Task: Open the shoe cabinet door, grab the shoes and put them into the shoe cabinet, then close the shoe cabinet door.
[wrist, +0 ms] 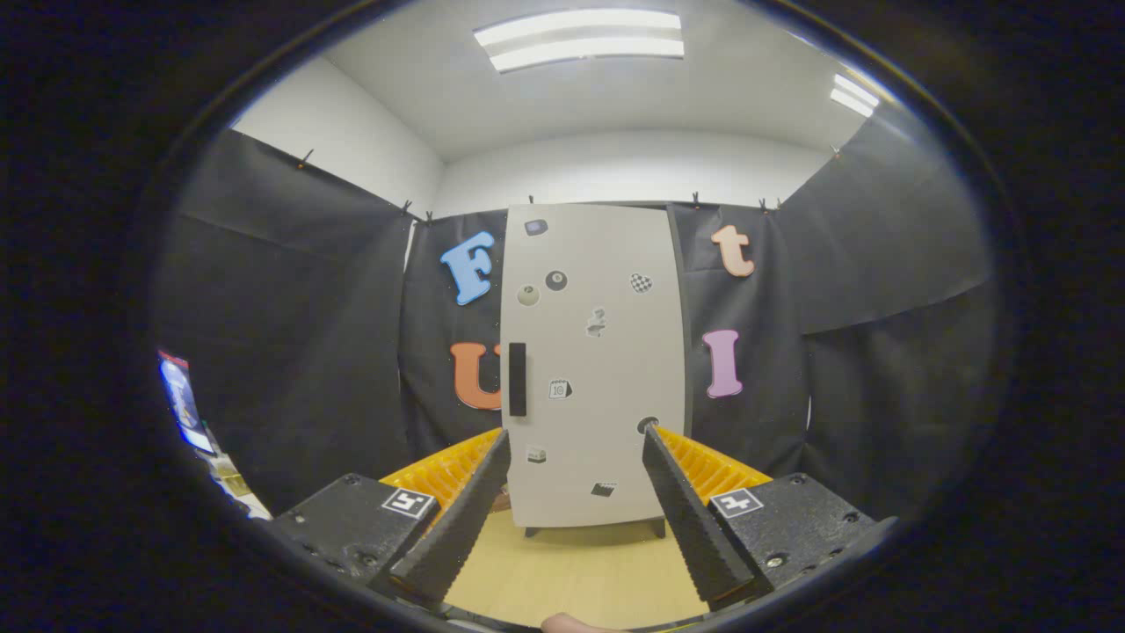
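Note:
A tall pale grey shoe cabinet point(593, 352) stands straight ahead on a wooden floor, against the black cloth wall. Its door is closed and carries several small stickers. A black vertical handle point(517, 379) sits on the door's left edge, about mid-height. My gripper point(576, 435) is open, held back from the cabinet, and the cabinet's lower part shows between the two fingers. Nothing is between the fingers. The handle lies above and just left of the left fingertip point(501, 437).
The light wooden floor point(571, 571) stretches from the fingers to the cabinet's short dark feet. Black cloth walls close the booth on both sides. A lit screen point(183, 400) stands off to the left. A fingertip of the person's hand point(571, 624) shows below the gripper.

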Demonstrator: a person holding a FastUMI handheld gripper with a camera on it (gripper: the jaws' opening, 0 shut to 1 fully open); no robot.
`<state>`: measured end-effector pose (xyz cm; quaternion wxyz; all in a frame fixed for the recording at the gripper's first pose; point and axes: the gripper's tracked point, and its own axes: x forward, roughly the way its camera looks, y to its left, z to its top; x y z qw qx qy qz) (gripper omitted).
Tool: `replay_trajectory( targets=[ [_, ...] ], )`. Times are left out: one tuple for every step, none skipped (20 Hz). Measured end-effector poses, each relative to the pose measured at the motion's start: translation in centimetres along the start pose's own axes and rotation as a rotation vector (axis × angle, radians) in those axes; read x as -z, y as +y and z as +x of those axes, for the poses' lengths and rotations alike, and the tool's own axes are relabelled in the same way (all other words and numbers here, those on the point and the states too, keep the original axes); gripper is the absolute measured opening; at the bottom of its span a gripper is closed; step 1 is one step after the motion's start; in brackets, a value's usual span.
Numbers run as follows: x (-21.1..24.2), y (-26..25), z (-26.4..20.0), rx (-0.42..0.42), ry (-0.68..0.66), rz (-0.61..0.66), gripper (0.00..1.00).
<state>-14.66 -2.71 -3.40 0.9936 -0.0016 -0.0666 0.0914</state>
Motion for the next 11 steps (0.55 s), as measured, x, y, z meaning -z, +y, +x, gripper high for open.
replay_trajectory(
  targets=[
    [0.1,-0.3,0.1,0.005,0.002,0.001,0.99],
    [0.4,-0.6,0.1,0.009,0.006,0.001,0.99],
    [0.8,-0.9,0.3,0.014,0.014,0.002,0.99],
    [1.2,-1.2,0.5,0.017,0.026,0.003,0.99],
    [1.6,-1.5,0.7,0.021,0.039,0.005,0.99],
    [2.0,-1.8,0.9,0.027,0.048,0.009,0.99],
    [2.2,-2.2,1.1,0.037,0.055,0.01,0.99],
    [2.6,-2.6,1.3,0.045,0.063,0.01,0.99],
    [2.8,-3.0,1.5,0.051,0.071,0.013,0.99],
    [3.1,-3.3,1.6,0.06,0.079,0.016,0.99],
    [3.3,-3.7,1.7,0.069,0.087,0.018,0.99]
  ],
)
